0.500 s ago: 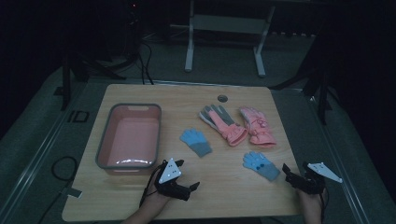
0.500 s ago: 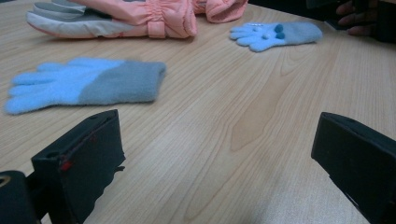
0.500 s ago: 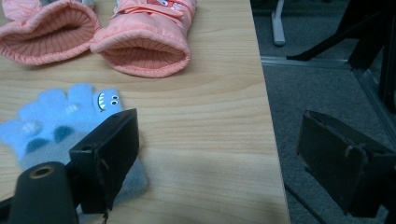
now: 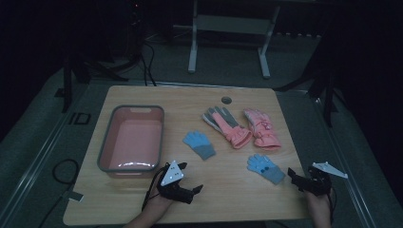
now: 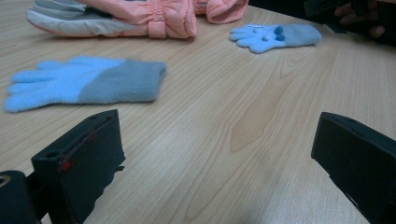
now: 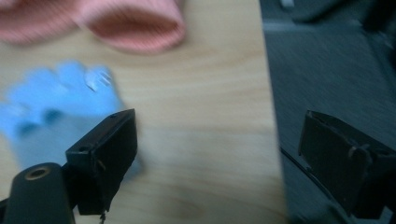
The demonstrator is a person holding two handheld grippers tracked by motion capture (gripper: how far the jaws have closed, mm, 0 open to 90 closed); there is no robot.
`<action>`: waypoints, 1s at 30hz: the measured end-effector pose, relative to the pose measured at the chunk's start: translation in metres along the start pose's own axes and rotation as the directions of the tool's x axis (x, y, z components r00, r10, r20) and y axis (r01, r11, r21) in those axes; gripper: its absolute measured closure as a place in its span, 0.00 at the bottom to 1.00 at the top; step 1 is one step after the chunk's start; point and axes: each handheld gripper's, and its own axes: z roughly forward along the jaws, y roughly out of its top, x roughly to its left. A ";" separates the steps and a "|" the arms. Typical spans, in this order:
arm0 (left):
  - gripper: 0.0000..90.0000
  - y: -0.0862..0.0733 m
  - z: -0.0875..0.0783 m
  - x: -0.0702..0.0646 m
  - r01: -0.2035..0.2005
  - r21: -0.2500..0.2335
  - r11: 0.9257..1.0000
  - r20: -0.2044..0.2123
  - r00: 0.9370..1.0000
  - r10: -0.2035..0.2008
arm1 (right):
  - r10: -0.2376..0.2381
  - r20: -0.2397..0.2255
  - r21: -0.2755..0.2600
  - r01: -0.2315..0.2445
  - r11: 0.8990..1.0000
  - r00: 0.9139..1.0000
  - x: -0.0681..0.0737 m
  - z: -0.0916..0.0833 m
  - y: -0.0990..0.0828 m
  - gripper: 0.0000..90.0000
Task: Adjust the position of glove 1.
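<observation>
In the high view, the left hand-held gripper (image 4: 196, 190) is resting open on the table (image 4: 237, 199), the right hand-held gripper (image 4: 293, 177) gaping beside a blue glove (image 4: 265, 168) at its 10 o'clock. In the left gripper view, another blue glove (image 5: 84, 84) is lying at 11 o'clock. In the right gripper view, the blurred blue glove (image 6: 60, 107) is sitting at 10 o'clock.

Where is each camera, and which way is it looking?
High view: sits above the person's side, looks forward and down on the table; both hands show, with left tool and right tool.
Left gripper view: rides the left tool, looks low across the table at a blue glove; its two open jaws show.
Right gripper view: rides the right tool, looks down at the table edge; its open jaws show.
Shared: the dotted blue glove.
</observation>
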 end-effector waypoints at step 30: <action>0.03 0.001 0.001 -0.001 -0.008 0.014 1.000 0.016 1.000 0.008 | -0.242 -0.344 0.219 0.328 0.919 0.907 0.073 0.022 0.076 0.42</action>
